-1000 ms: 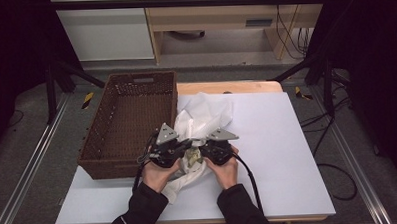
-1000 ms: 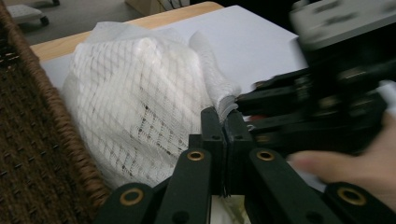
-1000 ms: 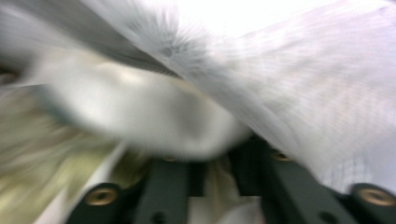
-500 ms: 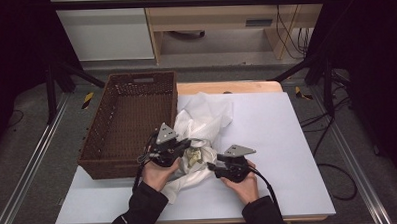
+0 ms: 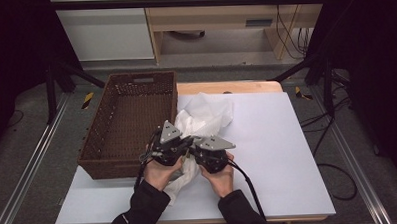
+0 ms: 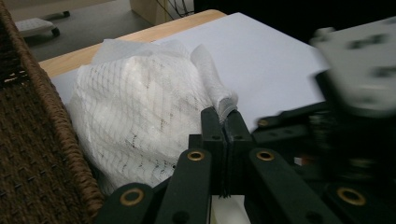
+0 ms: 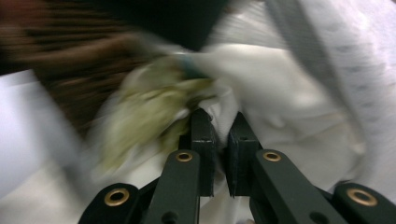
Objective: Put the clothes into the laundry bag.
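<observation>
Closing back in, the right gripper [image 5: 197, 148] has swung from out on the white table [image 5: 288, 154] to meet the left gripper [image 5: 184, 144] over the white cloth [image 5: 206, 114]; its jaws have just been shutting and now pinch a fold of fabric. Left gripper is clamped on a cloth edge too. Both grips on, so prob ready to lift or fold. Cloth: soft, crumpled, net-like weave, lying beside the stiff brown wicker basket [image 5: 127, 124].

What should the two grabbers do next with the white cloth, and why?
Probably lift the white cloth and swing it over the basket. The left gripper is clamped on a fold of it, the right gripper's jaws have just been closing on another fold, and the cloth lies bunched on the table beside the basket.
</observation>
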{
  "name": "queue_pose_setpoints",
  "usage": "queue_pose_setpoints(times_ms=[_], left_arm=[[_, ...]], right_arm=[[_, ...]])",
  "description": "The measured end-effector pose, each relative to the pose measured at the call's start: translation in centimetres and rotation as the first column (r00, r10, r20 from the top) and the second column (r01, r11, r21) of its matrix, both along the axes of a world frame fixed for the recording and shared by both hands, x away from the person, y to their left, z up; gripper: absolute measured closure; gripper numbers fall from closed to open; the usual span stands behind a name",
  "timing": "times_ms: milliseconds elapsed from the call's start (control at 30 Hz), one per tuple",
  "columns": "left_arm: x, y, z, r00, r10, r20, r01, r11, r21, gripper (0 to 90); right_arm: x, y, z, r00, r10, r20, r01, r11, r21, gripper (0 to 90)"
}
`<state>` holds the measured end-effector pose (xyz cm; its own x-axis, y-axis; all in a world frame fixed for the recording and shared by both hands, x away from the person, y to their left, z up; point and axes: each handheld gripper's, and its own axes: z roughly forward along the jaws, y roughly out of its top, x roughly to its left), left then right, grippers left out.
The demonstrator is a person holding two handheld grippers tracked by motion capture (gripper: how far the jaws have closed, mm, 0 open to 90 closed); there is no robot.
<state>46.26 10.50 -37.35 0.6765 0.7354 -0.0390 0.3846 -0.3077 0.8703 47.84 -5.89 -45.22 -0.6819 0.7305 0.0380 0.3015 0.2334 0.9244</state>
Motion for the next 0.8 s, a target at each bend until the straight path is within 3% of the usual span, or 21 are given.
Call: queue_pose_setpoints(times_ms=[33,67,100,167,233,267,333,400,433,467,600,633,700,767,800], left_arm=[[0.0,0.0,0.0,1.0,0.0,0.0,0.0,1.0,0.0,89.6],[-0.2,0.1,0.0,1.0,-0.007,-0.002,0.007,0.9999,-0.01,89.6],[-0.4,0.3,-0.1,0.9997,-0.022,-0.012,0.021,0.9993,-0.03,89.6],[-0.5,0.3,-0.3,0.9992,-0.034,-0.021,0.033,0.9991,-0.028,89.6],[-0.4,0.3,-0.7,0.9992,-0.034,-0.023,0.033,0.9991,-0.028,89.6],[-0.4,0.3,-0.7,0.9992,-0.034,-0.023,0.033,0.9991,-0.028,89.5],[0.1,0.9,-1.1,0.9989,-0.025,-0.04,0.022,0.9981,-0.057,89.5],[0.2,1.2,-1.3,0.999,-0.013,-0.043,0.011,0.9987,-0.05,89.4],[0.2,1.2,-1.3,0.999,-0.013,-0.043,0.011,0.9987,-0.05,89.4],[0.4,1.2,-1.5,0.999,-0.003,-0.044,0.001,0.9991,-0.043,89.4],[0.6,1.2,-1.6,0.9991,0.004,-0.043,-0.005,0.9993,-0.037,89.3],[0.6,1.2,-1.6,0.9991,0.007,-0.041,-0.008,0.9994,-0.034,89.4],[0.7,1.2,-1.6,0.9992,0.009,-0.04,-0.01,0.9994,-0.032,89.3],[0.7,1.3,-1.7,0.9992,0.011,-0.039,-0.012,0.9995,-0.031,89.3],[0.7,1.3,-1.7,0.9992,0.012,-0.037,-0.014,0.9995,-0.029,89.3]], right_arm=[[0.0,0.0,0.0,1.0,0.0,0.0,0.0,1.0,0.0,84.4],[1.5,0.6,-0.8,0.9925,-0.121,-0.015,0.121,0.992,-0.026,84.6],[2.0,0.7,-1.2,0.9862,-0.165,-0.016,0.164,0.986,-0.035,84.7],[3.5,0.7,-2.5,0.9649,-0.262,-0.019,0.26,0.964,-0.062,84.8],[4.1,0.7,-2.9,0.9527,-0.301,-0.044,0.3,0.954,-0.023,84.6],[4.2,0.7,-2.8,0.9532,-0.299,-0.046,0.298,0.954,-0.022,84.2],[3.9,0.2,-2.5,0.9628,-0.266,-0.046,0.266,0.964,-0.017,81.3],[3.5,-0.9,-2.0,0.9781,-0.197,-0.068,0.198,0.98,0.012,72.3],[3.5,-0.9,-2.0,0.9781,-0.197,-0.068,0.198,0.98,0.012,72.3],[2.5,-2.7,-1.0,0.989,-0.125,-0.079,0.129,0.99,0.05,63.1],[0.1,-6.3,0.9,0.9985,-0.028,-0.047,0.034,0.992,0.119,52.9],[-0.3,-7.1,1.2,0.9987,-0.03,-0.041,0.035,0.992,0.121,53.8],[-0.6,-9.0,1.5,0.9952,-0.089,-0.042,0.092,0.992,0.089,57.8],[0.1,-10.0,0.5,0.9841,-0.148,-0.098,0.153,0.987,0.042,58.2],[0.6,-10.0,-0.5,0.9735,-0.157,-0.167,0.161,0.987,0.011,57.0]])
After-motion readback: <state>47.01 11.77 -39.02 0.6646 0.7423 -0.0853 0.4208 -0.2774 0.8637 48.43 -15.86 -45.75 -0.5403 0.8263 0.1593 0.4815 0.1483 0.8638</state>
